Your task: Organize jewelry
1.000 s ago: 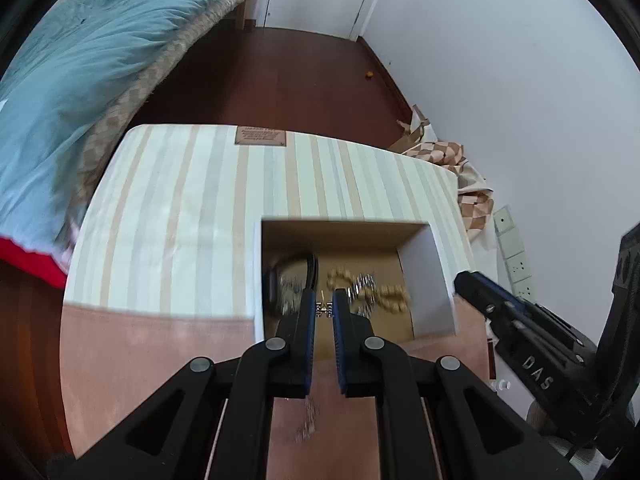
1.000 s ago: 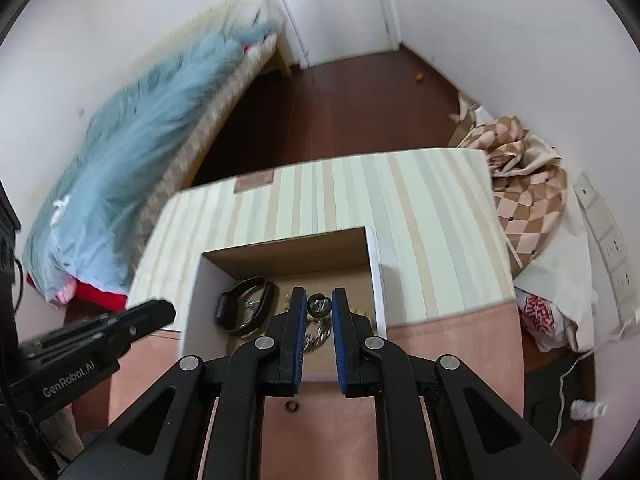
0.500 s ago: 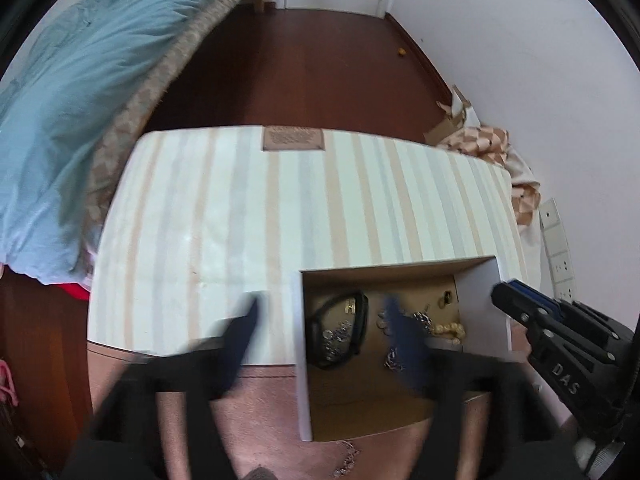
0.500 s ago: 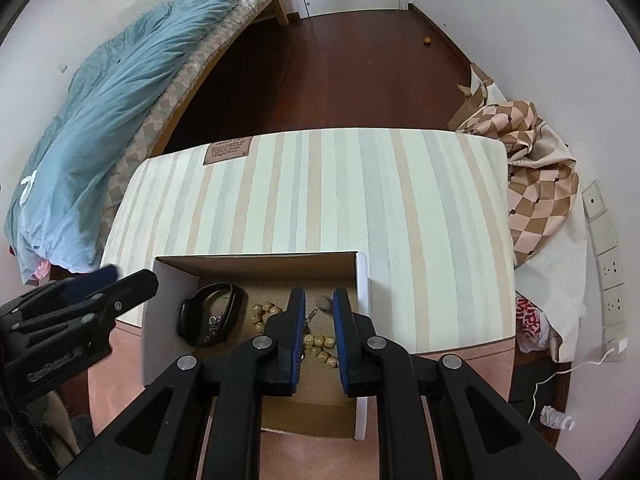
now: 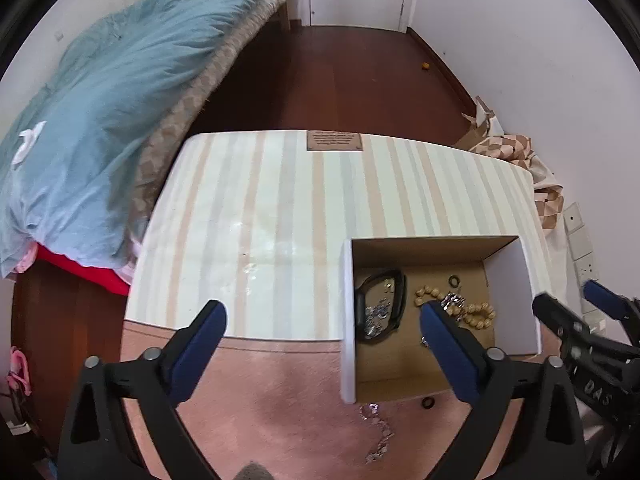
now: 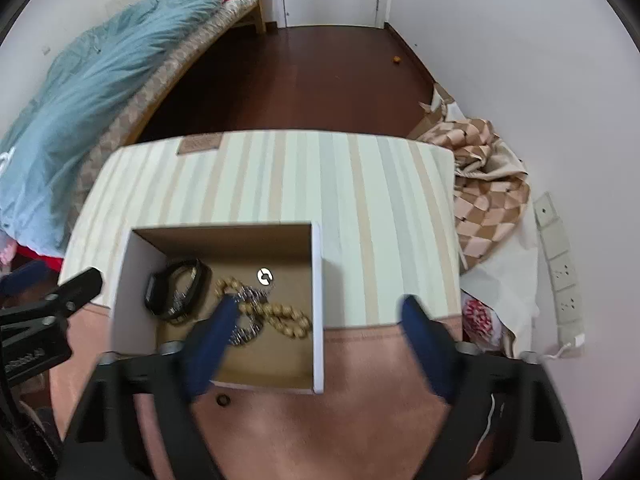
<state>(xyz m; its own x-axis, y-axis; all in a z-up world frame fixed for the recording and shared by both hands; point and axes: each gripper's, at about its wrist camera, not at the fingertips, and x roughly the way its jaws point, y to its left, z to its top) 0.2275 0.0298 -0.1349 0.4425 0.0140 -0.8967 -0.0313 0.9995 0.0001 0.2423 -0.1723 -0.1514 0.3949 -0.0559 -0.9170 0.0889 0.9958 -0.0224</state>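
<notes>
A white cardboard box (image 5: pixel 347 320) (image 6: pixel 317 304) lies on the striped table near its front. Inside are a black band (image 5: pixel 380 308) (image 6: pixel 176 288), a wooden bead bracelet (image 5: pixel 472 312) (image 6: pixel 288 316), a silver chain (image 6: pixel 248 312) and a ring (image 6: pixel 265 277). A silver chain (image 5: pixel 378 436) and a dark ring (image 5: pixel 428 403) (image 6: pixel 222 400) lie on the pink cloth in front of the box. My left gripper (image 5: pixel 320 320) is open and empty above the box's left wall. My right gripper (image 6: pixel 316 312) is open and empty above the box's right wall.
The table has a striped top (image 5: pixel 312 200) and a pink front strip (image 5: pixel 260 392). A bed with a blue quilt (image 5: pixel 100 92) stands at the left. Checked cloth (image 6: pixel 484 184) and wall sockets (image 6: pixel 560 252) are at the right. Dark wood floor lies behind.
Both grippers were shut a second ago and have opened wide. Both have risen and drawn back from the box, which now holds the jewelry they carried.
</notes>
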